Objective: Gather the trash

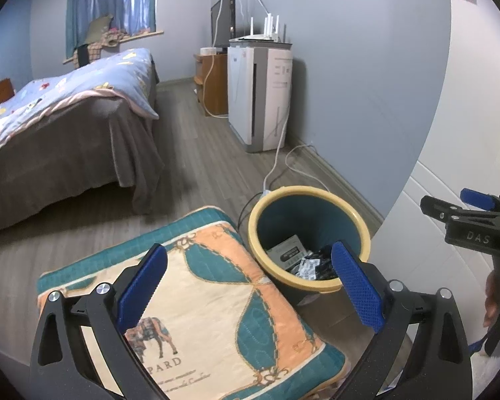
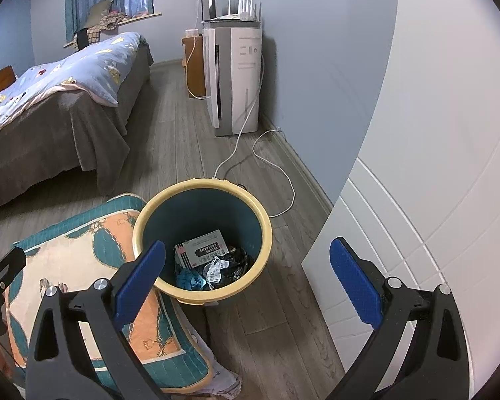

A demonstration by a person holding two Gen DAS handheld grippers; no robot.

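Carton (image 2: 201, 247) flat in bin (image 2: 263, 223)

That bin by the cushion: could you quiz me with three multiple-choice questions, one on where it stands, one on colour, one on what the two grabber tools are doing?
1. The waste bin stands:
A. on the bed
B. on the floor beside the cushion
C. on the air purifier

2. Its rim is:
A. yellow
B. red
C. black

3. The left gripper and right gripper are:
A. both clamped on trash
B. one open, one shut
C. both open and empty

Answers: B, it sits on the wooden floor against the cushion; A, a yellow rim tops teal walls; C, nothing lies between either pair of spread blue pads.
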